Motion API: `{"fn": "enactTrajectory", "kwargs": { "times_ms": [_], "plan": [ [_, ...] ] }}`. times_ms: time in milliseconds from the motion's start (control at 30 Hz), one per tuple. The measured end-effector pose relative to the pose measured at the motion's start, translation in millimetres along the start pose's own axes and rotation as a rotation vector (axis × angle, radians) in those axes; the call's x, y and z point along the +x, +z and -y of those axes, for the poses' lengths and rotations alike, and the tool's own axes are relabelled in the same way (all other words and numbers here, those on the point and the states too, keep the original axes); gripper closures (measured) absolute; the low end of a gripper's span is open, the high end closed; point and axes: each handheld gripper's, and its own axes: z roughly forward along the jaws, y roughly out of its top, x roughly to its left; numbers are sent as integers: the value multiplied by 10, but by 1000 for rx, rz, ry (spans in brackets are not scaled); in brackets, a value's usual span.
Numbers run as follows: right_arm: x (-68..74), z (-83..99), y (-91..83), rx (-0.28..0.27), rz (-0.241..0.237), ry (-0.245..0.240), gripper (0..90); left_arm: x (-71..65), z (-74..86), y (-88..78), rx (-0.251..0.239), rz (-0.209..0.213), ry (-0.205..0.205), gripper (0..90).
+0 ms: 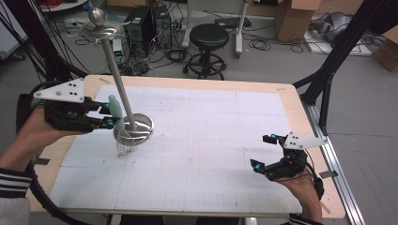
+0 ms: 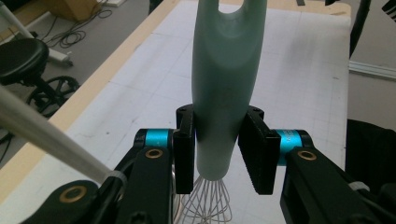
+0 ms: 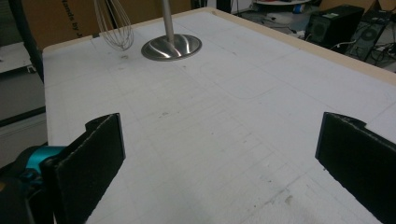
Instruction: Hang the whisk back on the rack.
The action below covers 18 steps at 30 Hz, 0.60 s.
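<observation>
Beyond the table's (image 1: 291,112) far edge you see a black round stool (image 1: 209,36) on the grey floor, with two dark computer towers (image 1: 146,22) to its left amid loose cables (image 1: 263,44). Cardboard boxes (image 1: 293,18) sit far right, and black frame legs (image 1: 335,56) slant down at the right.
</observation>
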Motion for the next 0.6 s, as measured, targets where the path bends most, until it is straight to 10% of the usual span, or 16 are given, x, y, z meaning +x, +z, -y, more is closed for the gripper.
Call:
{"fn": "enactTrajectory", "kwargs": {
  "times_ms": [600],
  "plan": [
    [-18, 20, -27, -3, 1, 9, 4, 299, 24, -421, -7, -72, -67, 678]
  ]
}}
